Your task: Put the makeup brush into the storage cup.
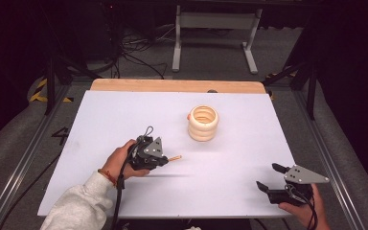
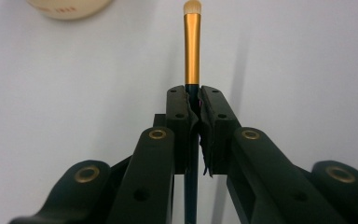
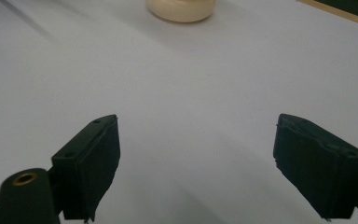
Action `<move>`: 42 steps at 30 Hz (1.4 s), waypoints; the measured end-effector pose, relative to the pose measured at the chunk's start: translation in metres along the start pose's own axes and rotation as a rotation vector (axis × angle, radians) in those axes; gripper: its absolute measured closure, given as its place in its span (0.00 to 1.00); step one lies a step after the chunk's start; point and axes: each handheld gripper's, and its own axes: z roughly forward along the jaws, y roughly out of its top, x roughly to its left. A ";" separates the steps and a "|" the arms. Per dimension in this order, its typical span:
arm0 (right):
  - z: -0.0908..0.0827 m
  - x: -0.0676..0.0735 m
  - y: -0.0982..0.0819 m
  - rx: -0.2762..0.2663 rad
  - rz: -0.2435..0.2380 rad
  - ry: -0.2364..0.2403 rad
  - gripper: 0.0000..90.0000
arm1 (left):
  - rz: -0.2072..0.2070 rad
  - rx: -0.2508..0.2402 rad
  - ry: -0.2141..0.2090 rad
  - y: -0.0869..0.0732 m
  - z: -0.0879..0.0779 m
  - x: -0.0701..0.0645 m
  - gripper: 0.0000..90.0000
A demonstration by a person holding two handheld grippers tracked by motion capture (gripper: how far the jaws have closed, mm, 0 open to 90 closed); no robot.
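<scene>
Two grippers: the left gripper point(image 2: 193, 116) clamps a makeup brush point(image 2: 192, 46), likely bound for the ribbed holder point(image 1: 203, 123); the right gripper point(image 3: 196, 158) waits, jaws apart.

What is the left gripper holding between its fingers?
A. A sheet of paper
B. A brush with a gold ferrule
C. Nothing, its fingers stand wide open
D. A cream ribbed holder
B: in the left gripper view the left gripper has its fingers pressed shut on the dark handle of the brush, whose gold ferrule and pale tip stick out ahead, while the holder stands apart on the table.
</scene>
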 end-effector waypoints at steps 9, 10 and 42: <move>-0.001 -0.001 0.000 -0.011 0.009 -0.002 0.17 | -0.074 -0.111 0.061 -0.001 -0.015 0.006 0.92; -0.001 -0.001 0.000 -0.010 0.010 -0.005 0.17 | -0.076 -0.124 0.066 -0.001 -0.016 0.007 0.92; -0.002 -0.002 0.001 -0.033 0.019 -0.004 0.17 | -0.140 -0.318 0.117 0.030 -0.038 0.035 0.92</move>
